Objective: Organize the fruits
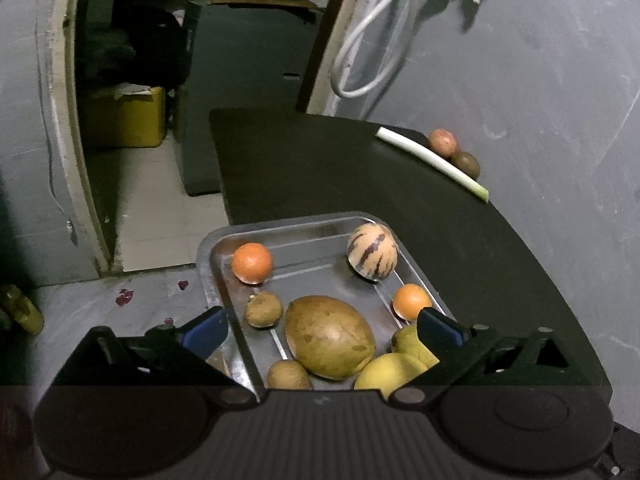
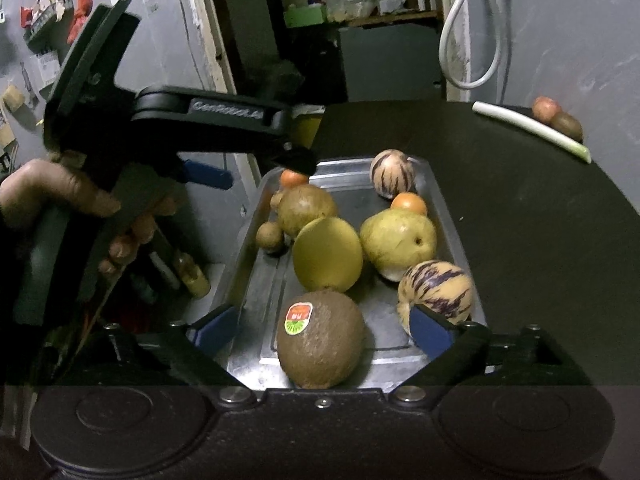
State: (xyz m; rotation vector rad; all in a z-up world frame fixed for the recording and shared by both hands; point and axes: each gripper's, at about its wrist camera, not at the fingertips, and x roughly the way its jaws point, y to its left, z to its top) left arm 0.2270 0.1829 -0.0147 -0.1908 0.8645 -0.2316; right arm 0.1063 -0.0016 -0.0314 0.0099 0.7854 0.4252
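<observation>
Dark table (image 1: 320, 168) with a metal tray (image 2: 452, 216) full of fruit; both the left gripper (image 1: 320, 330) and right gripper (image 2: 326, 326) hang spread wide, gripping nothing.

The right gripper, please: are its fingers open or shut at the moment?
Open: the right gripper has its blue fingers spread clear of the kiwi.

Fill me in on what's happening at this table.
A person is sorting fruit into a metal tray with a handheld gripper in each hand. The left gripper and right gripper both hang open over the tray, gripping nothing. A stickered kiwi sits between the right one's fingers, untouched. Oranges, striped melons and a pear are already in the tray. Two fruits and a leek stalk remain out on the dark table.
</observation>
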